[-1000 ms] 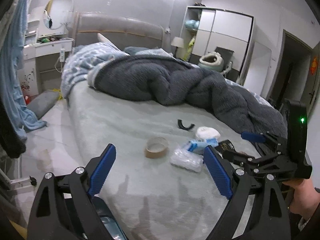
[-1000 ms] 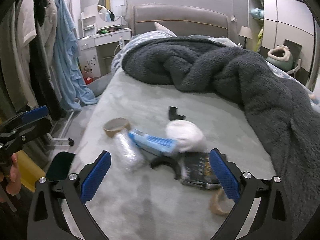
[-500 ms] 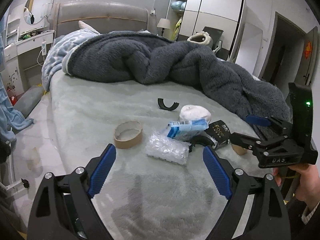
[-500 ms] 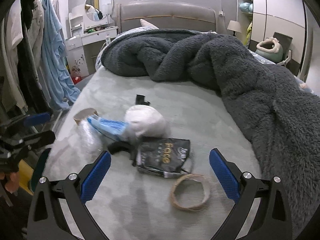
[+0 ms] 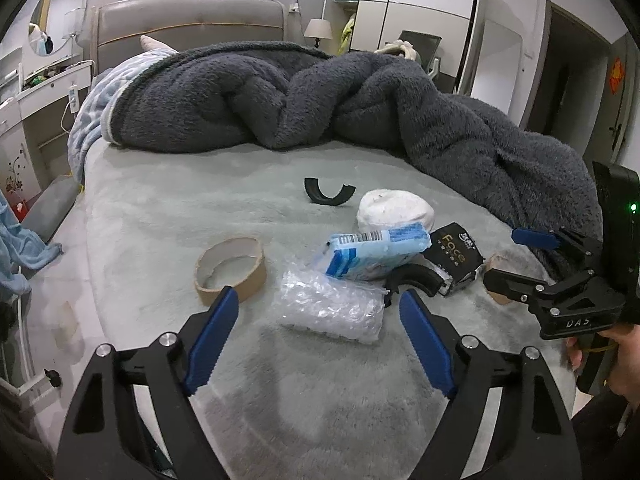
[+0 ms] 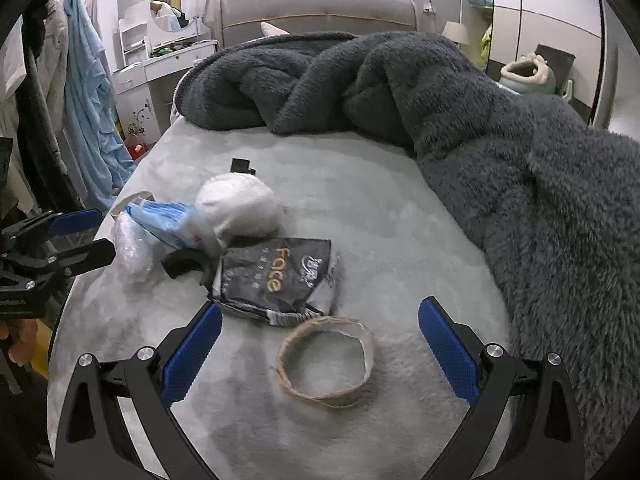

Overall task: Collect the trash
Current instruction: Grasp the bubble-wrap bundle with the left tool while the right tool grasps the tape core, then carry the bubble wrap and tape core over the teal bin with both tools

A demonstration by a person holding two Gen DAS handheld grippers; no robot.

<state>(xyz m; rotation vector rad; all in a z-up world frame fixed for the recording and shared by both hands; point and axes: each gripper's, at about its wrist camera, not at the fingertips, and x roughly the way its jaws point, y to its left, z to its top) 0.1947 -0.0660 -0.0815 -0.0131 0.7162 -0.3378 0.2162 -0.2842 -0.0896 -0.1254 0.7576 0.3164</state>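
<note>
Trash lies on the grey bed sheet [image 5: 168, 208]. In the left wrist view I see a cardboard tape core [image 5: 230, 270], a clear bubble-wrap bag [image 5: 330, 308], a blue tissue pack [image 5: 378, 252], a white wad [image 5: 394, 210], a black "Face" packet [image 5: 454, 254] and a black curved piece [image 5: 329, 192]. My left gripper [image 5: 318, 342] is open just before the bubble-wrap bag. In the right wrist view my right gripper [image 6: 320, 354] is open around a thin cardboard ring [image 6: 326, 362], with the Face packet [image 6: 276, 276] just beyond.
A dark fluffy blanket [image 5: 320, 96] is piled across the far and right side of the bed. A dressing table with round mirror [image 6: 176, 0] and hanging clothes [image 6: 88, 92] stand left. A wardrobe [image 5: 420, 8] is at the back right.
Both grippers have moved forward and lower over the bed toward the trash. The right gripper now frames the thin cardboard ring. Both stay open.
</note>
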